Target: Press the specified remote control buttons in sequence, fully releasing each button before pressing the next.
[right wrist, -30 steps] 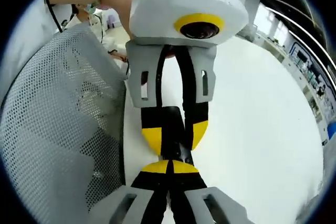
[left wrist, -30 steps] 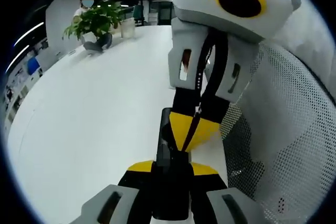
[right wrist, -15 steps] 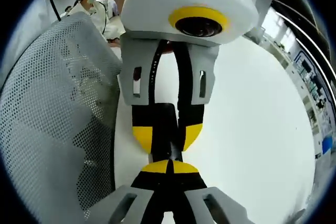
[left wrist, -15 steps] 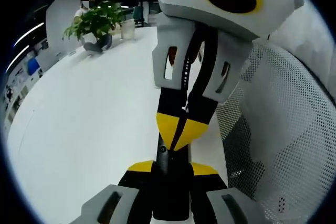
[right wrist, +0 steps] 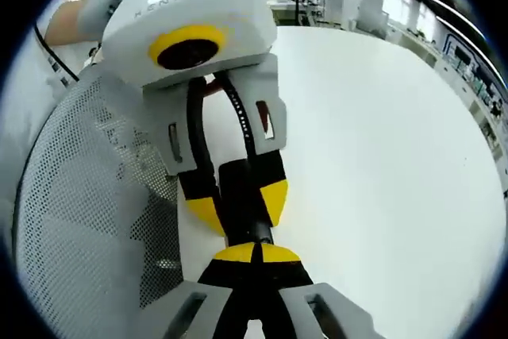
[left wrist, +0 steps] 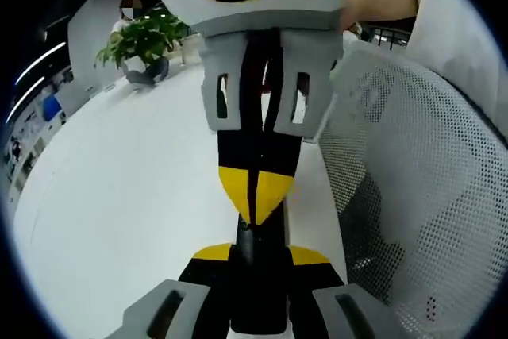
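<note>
L gripper (left wrist: 258, 263) is clamped on the slim black remote control (left wrist: 255, 275), which stands up betw. its jaws. R gripper (left wrist: 254, 200), jaws pinched together w/ nothing betw. them, has its yellow tips touching the remote's top end (same contact in the right gripper view). Under them: white tabletop (left wrist: 127, 196); grey mesh chair back (left wrist: 413, 196) just beside; green potted plant (left wrist: 143, 33) far off.

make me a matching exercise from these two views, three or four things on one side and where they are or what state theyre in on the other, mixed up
Things:
1. remote control
2. potted plant
3. mesh chair back
4. right gripper

Places or states:
A. far across the white table, leafy and green
B. dark and slim, clamped between the left gripper jaws
C. jaws closed, yellow tips pointing at the remote
D. white and perforated, at the table edge

Pairs: 1-B, 2-A, 3-D, 4-C
</note>
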### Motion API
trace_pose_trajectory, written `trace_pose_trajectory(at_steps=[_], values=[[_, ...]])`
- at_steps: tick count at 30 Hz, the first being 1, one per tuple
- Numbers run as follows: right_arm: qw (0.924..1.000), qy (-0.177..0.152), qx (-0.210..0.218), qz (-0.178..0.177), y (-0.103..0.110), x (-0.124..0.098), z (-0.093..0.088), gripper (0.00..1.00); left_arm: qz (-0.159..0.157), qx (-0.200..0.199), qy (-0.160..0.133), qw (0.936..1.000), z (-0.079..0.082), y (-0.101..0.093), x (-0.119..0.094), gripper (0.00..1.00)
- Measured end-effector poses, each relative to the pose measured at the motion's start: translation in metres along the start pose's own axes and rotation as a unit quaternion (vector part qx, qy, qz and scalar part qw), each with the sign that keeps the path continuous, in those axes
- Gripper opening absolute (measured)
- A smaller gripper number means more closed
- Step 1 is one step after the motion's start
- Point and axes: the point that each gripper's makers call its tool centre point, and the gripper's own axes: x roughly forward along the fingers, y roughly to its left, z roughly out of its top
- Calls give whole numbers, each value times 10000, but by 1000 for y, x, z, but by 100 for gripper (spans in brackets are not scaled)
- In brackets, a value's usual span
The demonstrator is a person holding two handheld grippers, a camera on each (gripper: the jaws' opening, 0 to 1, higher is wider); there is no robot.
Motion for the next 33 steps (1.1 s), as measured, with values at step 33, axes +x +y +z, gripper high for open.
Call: trace_pose_trajectory(at_steps=[33], values=[[9993, -125, -360, -57, 12, 5, 12, 0, 70, -106, -345, 9993, 1, 2, 0, 23]])
